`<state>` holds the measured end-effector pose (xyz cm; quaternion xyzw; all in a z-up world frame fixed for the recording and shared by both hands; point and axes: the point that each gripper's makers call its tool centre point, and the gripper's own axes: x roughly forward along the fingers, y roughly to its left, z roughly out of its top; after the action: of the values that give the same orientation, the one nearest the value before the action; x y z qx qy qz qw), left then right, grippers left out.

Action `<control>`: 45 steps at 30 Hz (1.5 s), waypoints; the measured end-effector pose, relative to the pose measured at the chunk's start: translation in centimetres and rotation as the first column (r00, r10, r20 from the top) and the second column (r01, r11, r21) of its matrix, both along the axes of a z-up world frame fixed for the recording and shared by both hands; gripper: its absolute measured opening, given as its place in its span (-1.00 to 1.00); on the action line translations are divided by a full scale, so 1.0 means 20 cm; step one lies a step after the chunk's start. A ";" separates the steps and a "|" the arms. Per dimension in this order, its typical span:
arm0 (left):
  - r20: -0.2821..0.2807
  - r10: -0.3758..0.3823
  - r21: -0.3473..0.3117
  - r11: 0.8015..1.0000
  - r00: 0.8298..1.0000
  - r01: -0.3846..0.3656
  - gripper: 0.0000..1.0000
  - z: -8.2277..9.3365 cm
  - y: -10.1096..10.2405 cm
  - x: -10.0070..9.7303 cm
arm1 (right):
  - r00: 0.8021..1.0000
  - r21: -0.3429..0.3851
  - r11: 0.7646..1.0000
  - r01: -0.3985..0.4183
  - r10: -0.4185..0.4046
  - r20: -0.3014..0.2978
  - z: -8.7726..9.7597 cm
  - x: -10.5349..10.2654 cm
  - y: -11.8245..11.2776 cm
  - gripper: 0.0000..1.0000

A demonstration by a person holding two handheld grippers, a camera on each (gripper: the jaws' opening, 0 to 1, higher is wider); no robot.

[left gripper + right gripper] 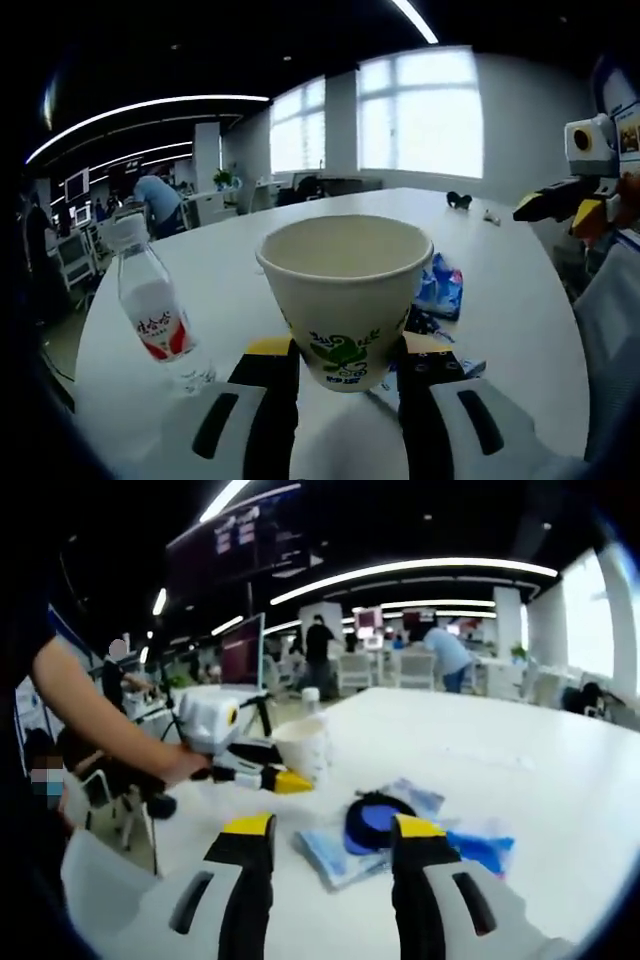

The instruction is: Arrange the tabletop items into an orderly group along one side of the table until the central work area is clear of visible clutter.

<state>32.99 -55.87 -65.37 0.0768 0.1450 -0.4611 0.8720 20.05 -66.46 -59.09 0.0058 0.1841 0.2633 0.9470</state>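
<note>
A white paper cup [345, 290] with a green print sits upright between the jaws of my left gripper [348, 356], which is shut on its lower part. In the right gripper view the same cup [305, 745] is held by the left gripper [272, 776] just above the white table [520, 750]. My right gripper [334, 827] stands open over a dark blue round thing [372, 821] and blue plastic packets [335, 855] lying flat. A clear water bottle [150, 310] with a red label stands left of the cup.
More blue packets [440, 285] lie right of the cup. A small black object [459, 199] and a small white one [491, 216] lie far across the table. The right gripper [548, 199] reaches in from the right. A person's arm [95, 715] holds the left gripper. Desks and people fill the background.
</note>
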 end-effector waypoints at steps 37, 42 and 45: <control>0.022 0.150 0.005 0.989 0.988 -0.150 -0.27 -0.09 -0.06 0.44 | 0.996 0.078 0.997 0.027 -0.020 -0.084 -0.25 0.03 -0.07 0.58; 0.002 0.184 0.025 0.983 0.983 -0.184 -0.27 -0.16 -0.06 0.48 | 0.995 0.080 0.996 0.025 -0.017 -0.098 -0.28 0.03 -0.07 0.58; -0.003 0.193 0.036 0.981 0.981 -0.193 -0.27 -0.20 -0.05 0.50 | 0.994 0.078 0.997 0.026 -0.017 -0.107 -0.29 0.02 -0.08 0.58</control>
<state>43.06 -56.92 -69.46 0.0763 0.1627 -0.3721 0.9106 20.53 -68.00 -64.98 0.0594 0.2238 0.2595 0.9376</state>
